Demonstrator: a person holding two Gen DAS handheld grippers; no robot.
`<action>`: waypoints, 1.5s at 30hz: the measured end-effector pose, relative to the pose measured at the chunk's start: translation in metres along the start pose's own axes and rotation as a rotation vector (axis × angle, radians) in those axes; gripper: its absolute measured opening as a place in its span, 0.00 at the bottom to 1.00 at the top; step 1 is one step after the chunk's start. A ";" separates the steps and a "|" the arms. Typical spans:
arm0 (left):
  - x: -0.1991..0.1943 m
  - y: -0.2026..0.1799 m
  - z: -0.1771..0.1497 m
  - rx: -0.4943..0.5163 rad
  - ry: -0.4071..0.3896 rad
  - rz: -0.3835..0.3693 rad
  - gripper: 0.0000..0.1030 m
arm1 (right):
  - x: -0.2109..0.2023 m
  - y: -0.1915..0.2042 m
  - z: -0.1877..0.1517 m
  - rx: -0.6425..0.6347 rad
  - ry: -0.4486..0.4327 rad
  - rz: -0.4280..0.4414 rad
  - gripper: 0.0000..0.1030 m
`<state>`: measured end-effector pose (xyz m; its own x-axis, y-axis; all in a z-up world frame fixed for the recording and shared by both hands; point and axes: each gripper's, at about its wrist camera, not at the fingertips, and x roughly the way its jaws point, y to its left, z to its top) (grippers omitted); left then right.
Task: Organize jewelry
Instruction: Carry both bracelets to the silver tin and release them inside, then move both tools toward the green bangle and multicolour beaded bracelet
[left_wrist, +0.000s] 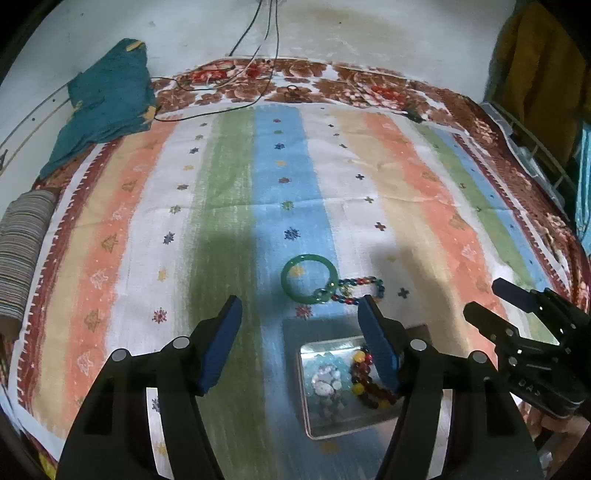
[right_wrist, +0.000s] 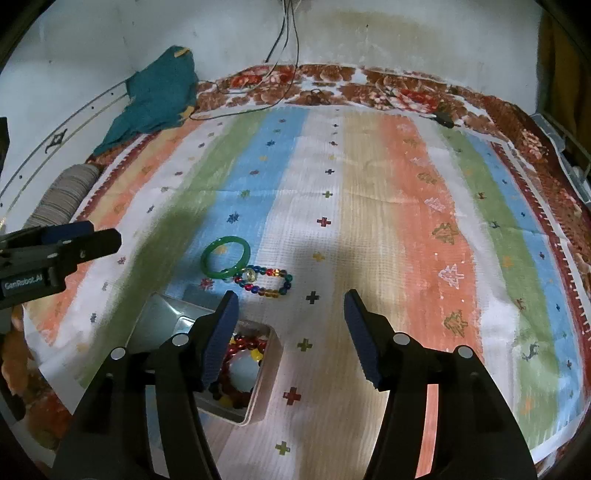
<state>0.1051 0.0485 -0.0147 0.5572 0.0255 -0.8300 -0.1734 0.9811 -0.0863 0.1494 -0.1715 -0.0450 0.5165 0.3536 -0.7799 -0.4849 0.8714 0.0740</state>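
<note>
A green bangle (left_wrist: 286, 286) (right_wrist: 221, 274) lies on the striped cloth and touches a bracelet of multicoloured beads (left_wrist: 360, 281) (right_wrist: 266, 271) to its right. In front of them stands a small metal tin (left_wrist: 301, 387) (right_wrist: 273, 365) holding a red-and-yellow bead bracelet (left_wrist: 364, 387) (right_wrist: 247, 343) and pale stones (left_wrist: 327, 380). My left gripper (left_wrist: 300, 298) (right_wrist: 105, 232) is open above the tin's left side, with nothing between its pads. My right gripper (right_wrist: 291, 292) (left_wrist: 483, 295) is open to the right of the tin, also holding nothing. Its left finger hides part of the tin.
The striped cloth (left_wrist: 229, 192) covers a floral bedspread against a white wall. A teal cloth (left_wrist: 107, 107) and a striped roll (left_wrist: 22, 251) sit at the left edge. Cables (left_wrist: 258, 44) hang down the wall. A yellow garment (left_wrist: 535, 74) and a wire rack (left_wrist: 535, 158) stand at the right.
</note>
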 end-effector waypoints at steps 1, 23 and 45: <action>0.002 0.001 0.001 -0.002 0.002 0.002 0.65 | 0.003 -0.001 0.001 0.000 0.004 -0.002 0.58; 0.052 0.009 0.021 0.008 0.052 0.065 0.74 | 0.042 -0.008 0.017 0.009 0.050 -0.040 0.76; 0.106 0.018 0.031 0.022 0.152 0.070 0.74 | 0.095 -0.014 0.024 0.010 0.159 -0.008 0.77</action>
<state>0.1860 0.0744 -0.0870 0.4146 0.0663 -0.9076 -0.1885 0.9820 -0.0144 0.2221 -0.1425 -0.1056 0.4018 0.2886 -0.8691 -0.4737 0.8777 0.0724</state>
